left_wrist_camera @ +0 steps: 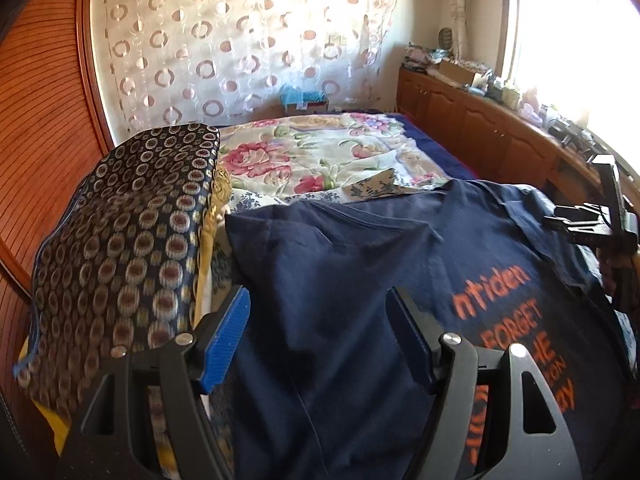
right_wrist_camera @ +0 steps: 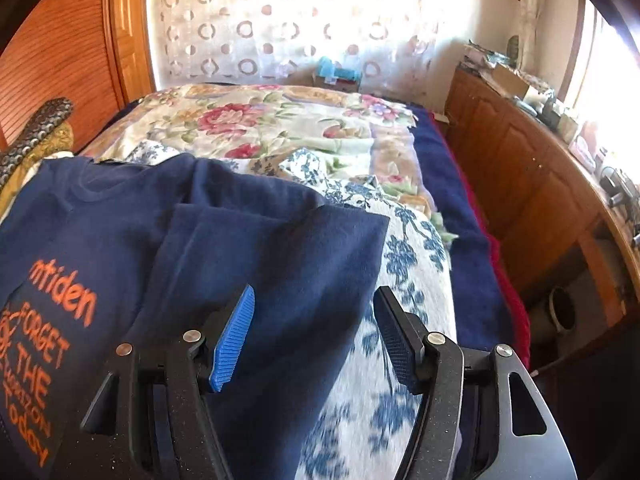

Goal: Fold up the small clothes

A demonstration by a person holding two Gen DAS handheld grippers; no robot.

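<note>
Two pairs of hand-held tongs hang over a navy T-shirt (left_wrist_camera: 340, 280) spread on a bed, both with jaws spread and nothing between the pads. The left gripper (left_wrist_camera: 320, 336) hovers above the shirt's plain left half, where a sleeve lies folded inward; the right gripper (right_wrist_camera: 314, 332) hovers over the shirt's right edge, its blue pad above navy cloth and its black pad above the blue-and-white floral sheet (right_wrist_camera: 400, 264) under the shirt. The shirt lies at the near end of the bed, collar toward the far end, right sleeve folded across the body, orange lettering (right_wrist_camera: 44, 344) reading "FORGET THE" and "Today" on its chest. In the left wrist view the right gripper shows as a black frame at the shirt's right edge. Just beside the shirt's left edge rises a stack of cloth topped by a dark fabric with ring patterns (left_wrist_camera: 128, 248), with yellow material beneath it, crowding the left gripper's side. Beyond the shirt a flowered quilt (right_wrist_camera: 260, 120) covers the middle of the bed, over a dark blue blanket (right_wrist_camera: 452, 200) that shows along the right edge. A wooden cabinet run (right_wrist_camera: 532, 184) lines the wall to the right, its top cluttered with boxes and small items under a bright window. A pale curtain with ring motifs (left_wrist_camera: 240, 40) hangs behind the far end of the bed, and a slatted wooden panel (left_wrist_camera: 40, 120) stands at left.
</note>
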